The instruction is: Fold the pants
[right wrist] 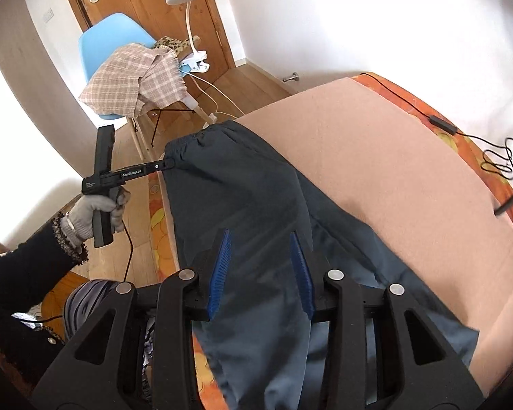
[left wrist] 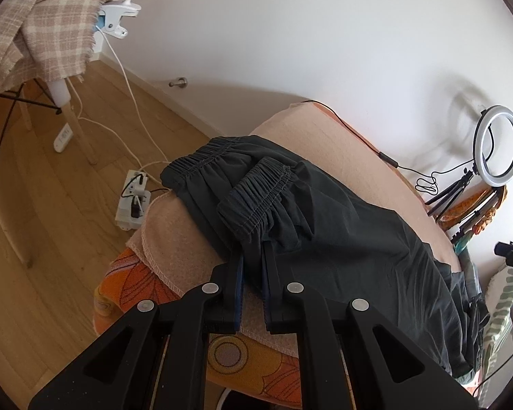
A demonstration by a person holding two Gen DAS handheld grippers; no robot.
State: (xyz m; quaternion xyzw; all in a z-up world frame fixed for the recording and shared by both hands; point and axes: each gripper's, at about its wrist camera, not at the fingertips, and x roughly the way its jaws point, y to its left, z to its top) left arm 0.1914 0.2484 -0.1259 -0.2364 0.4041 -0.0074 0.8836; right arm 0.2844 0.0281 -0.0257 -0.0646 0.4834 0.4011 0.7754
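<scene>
The left claw [left wrist: 253, 263], at the lower centre of the left wrist view, is pinching the near edge of the pants [left wrist: 325, 232]; its two fingers reach under the dark fabric and their tips are hidden by it. In the right wrist view this same claw appears at centre left, gripping the waistband corner, with the gloved left hand [right wrist: 92, 212] on its handle.

The right claw [right wrist: 261, 266], at the lower centre of its own view, is spread wide. Its blue pads [right wrist: 219, 273] stand apart above the leg fabric and hold nothing.

The pants lie on a peach blanket [left wrist: 342, 136] spread over the bed [left wrist: 133, 283]. The elastic waistband [left wrist: 256, 184] sits at the centre of the left wrist view, bunched and doubled over itself; the legs run toward the lower right of that frame and hang past the blanket edge. In the right wrist view the two legs lie side by side, one overlapping the other.

Fault conditions, as judged from this state:
- Thin, slick fabric can slip from the left claw if it is lifted by a shallow bite.
- The right claw can take only the top layer, so that the legs separate during the fold.
- The bunched waistband can give a crooked fold line unless it is flattened.
- The overhanging legs can drag the garment off the bed.
- A black cable [right wrist: 444, 126] lies along the far bed edge at upper right and can snag.
</scene>
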